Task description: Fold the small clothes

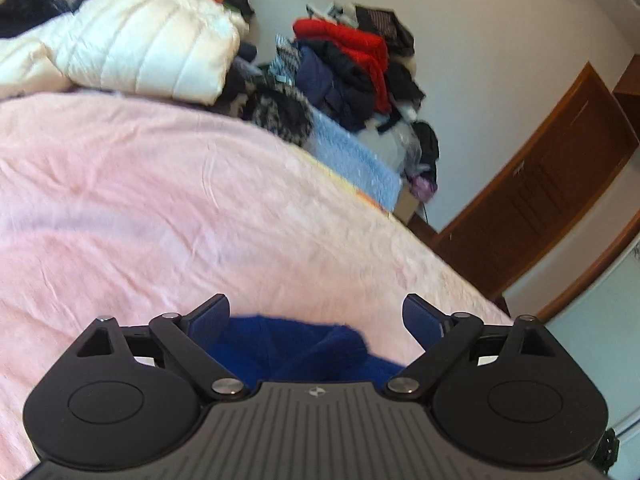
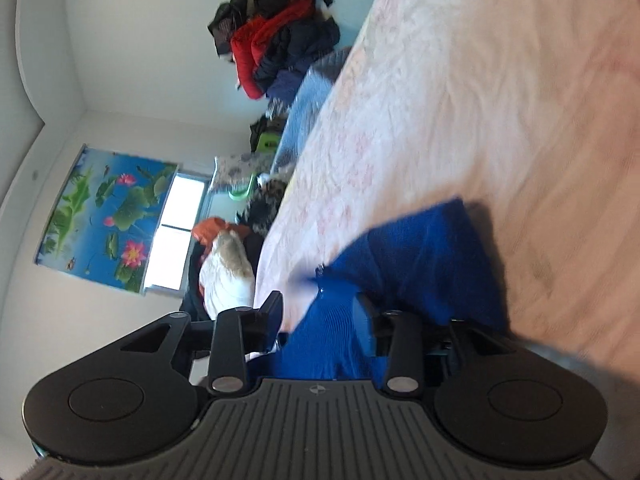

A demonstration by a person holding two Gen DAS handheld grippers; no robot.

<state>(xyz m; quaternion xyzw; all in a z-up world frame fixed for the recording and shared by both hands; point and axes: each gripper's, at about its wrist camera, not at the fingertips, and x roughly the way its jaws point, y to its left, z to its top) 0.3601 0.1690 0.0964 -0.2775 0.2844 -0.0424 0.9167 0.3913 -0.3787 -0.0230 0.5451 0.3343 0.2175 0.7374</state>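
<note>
A small blue knitted garment (image 1: 292,348) lies on the pink bedsheet (image 1: 160,208), just below and between the fingers of my left gripper (image 1: 316,308). That gripper stands wide open, and neither pad touches the cloth. In the right wrist view the same blue garment (image 2: 424,252) lies bunched on the sheet (image 2: 480,100) and runs back between the fingers of my right gripper (image 2: 320,316). Those jaws stand partly apart. The left finger (image 2: 272,316) is clear of the cloth, and blue fabric covers part of the other finger.
A white padded jacket (image 1: 148,36) and a heap of dark and red clothes (image 1: 352,60) sit at the far end of the bed. A blue towel (image 1: 352,152) hangs off the bed's edge. A wooden door (image 1: 540,184) stands beyond. A lotus picture (image 2: 104,216) and a window (image 2: 176,232) are on the wall.
</note>
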